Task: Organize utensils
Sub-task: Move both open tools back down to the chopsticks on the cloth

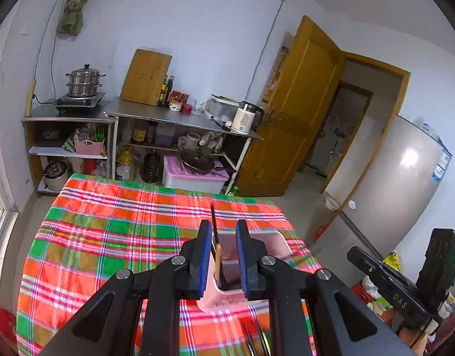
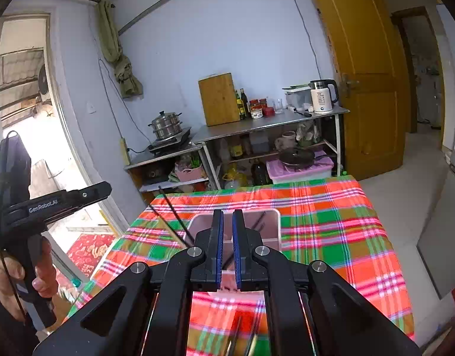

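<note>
The left claw hangs with fingers parted; the right claw shows only a narrow gap. A bare hand grips the left handle.

woven plaid tablecloth, smooth pink plastic utensil holder, matt wooden cutting board, shiny steel steamer pot

Home kitchen, steamer pot on stove, kettle, cutting board, fridge
</note>
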`<action>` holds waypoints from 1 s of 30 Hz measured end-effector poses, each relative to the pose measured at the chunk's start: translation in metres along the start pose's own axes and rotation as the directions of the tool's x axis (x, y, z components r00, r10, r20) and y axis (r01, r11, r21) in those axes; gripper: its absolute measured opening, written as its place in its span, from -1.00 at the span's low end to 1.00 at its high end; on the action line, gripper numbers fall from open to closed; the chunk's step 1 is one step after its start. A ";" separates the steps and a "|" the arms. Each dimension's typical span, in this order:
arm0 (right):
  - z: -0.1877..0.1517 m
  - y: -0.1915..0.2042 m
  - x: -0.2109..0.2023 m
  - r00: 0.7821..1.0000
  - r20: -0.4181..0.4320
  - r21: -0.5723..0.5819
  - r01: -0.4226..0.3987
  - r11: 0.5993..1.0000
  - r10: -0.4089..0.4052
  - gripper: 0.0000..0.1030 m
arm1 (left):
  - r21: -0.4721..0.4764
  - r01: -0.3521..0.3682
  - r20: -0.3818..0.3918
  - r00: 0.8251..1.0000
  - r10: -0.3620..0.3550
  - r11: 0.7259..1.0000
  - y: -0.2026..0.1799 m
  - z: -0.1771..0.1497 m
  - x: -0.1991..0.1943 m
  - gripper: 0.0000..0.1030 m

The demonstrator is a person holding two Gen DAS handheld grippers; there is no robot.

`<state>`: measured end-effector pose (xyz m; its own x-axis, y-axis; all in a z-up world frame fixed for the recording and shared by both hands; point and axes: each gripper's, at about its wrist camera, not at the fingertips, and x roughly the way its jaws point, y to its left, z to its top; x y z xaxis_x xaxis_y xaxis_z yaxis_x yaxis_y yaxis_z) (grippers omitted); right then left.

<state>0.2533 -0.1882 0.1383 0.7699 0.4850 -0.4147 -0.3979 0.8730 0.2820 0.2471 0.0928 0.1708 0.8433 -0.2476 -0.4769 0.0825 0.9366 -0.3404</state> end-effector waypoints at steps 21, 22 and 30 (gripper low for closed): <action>-0.106 -0.022 -0.029 0.986 -0.163 0.042 0.033 0.999 -0.026 -0.89 | 0.016 0.023 -0.186 0.982 -0.020 1.000 -0.008 -0.149 -0.006 -0.69; -0.109 -0.022 -0.029 0.985 -0.169 0.041 0.034 0.999 -0.027 -0.89 | 0.014 0.022 -0.196 0.981 -0.019 1.000 -0.008 -0.153 -0.004 -0.69; -0.138 -0.025 0.001 0.960 -0.278 0.054 0.028 0.998 -0.012 -0.89 | 0.016 0.031 -0.291 0.956 -0.025 0.999 -0.014 -0.178 0.024 -0.69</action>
<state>0.1956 -0.2027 0.0115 0.6056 0.4697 -0.6423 -0.3482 0.8823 0.3168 0.1713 0.0298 0.0196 0.6499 -0.3324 -0.6835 0.1174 0.9324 -0.3419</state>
